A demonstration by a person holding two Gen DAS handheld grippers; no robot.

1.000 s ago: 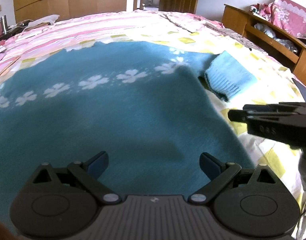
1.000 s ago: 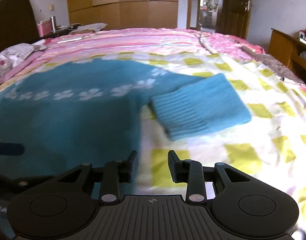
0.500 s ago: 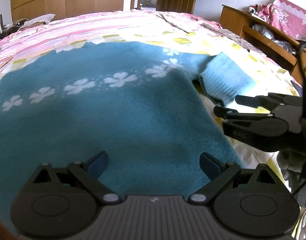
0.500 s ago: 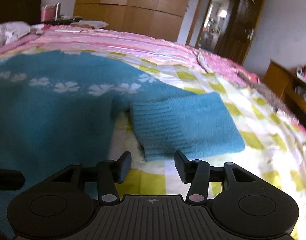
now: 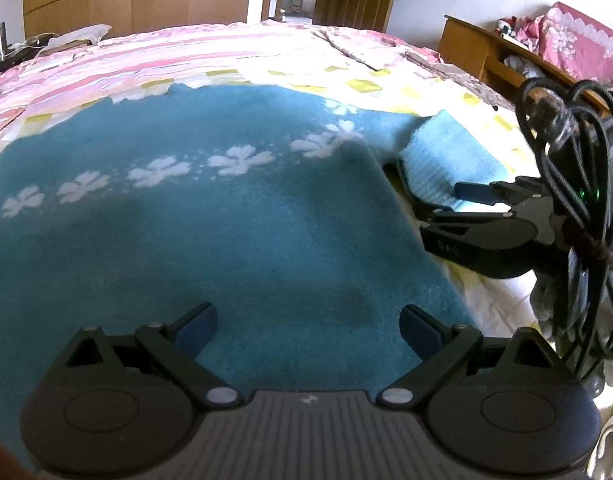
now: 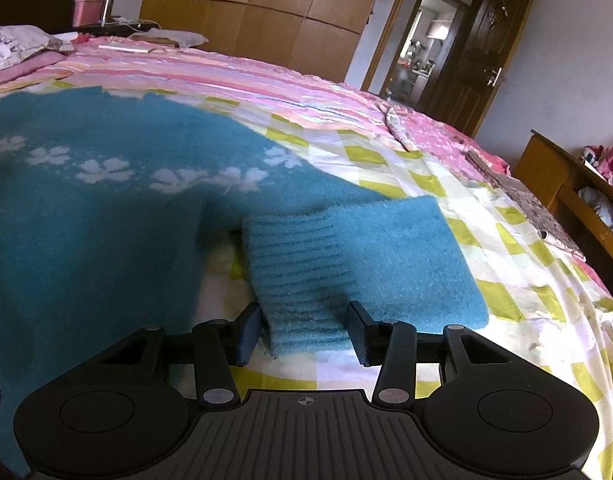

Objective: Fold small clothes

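Observation:
A teal sweater [image 5: 226, 224] with a row of white flowers lies flat on the bed. Its sleeve [image 6: 362, 256] is folded back, with the ribbed cuff [image 6: 302, 284] toward me. My left gripper [image 5: 308, 330] is open and empty, low over the sweater's body. My right gripper [image 6: 304, 338] is open, and its jaws straddle the cuff's end without closing on it. The right gripper also shows in the left wrist view [image 5: 426, 196], at the sleeve [image 5: 446, 160].
The bed has a yellow-checked sheet [image 6: 506, 292] and a pink striped quilt [image 6: 226, 76] behind. A wooden shelf unit [image 5: 486, 52] stands to the right. Black cables [image 5: 566, 160] hang off the right gripper. Wardrobes and a door stand at the back.
My right gripper has moved forward to the sleeve and opened wider, so the cuff now lies between its jaws. My left gripper has stayed open over the sweater.

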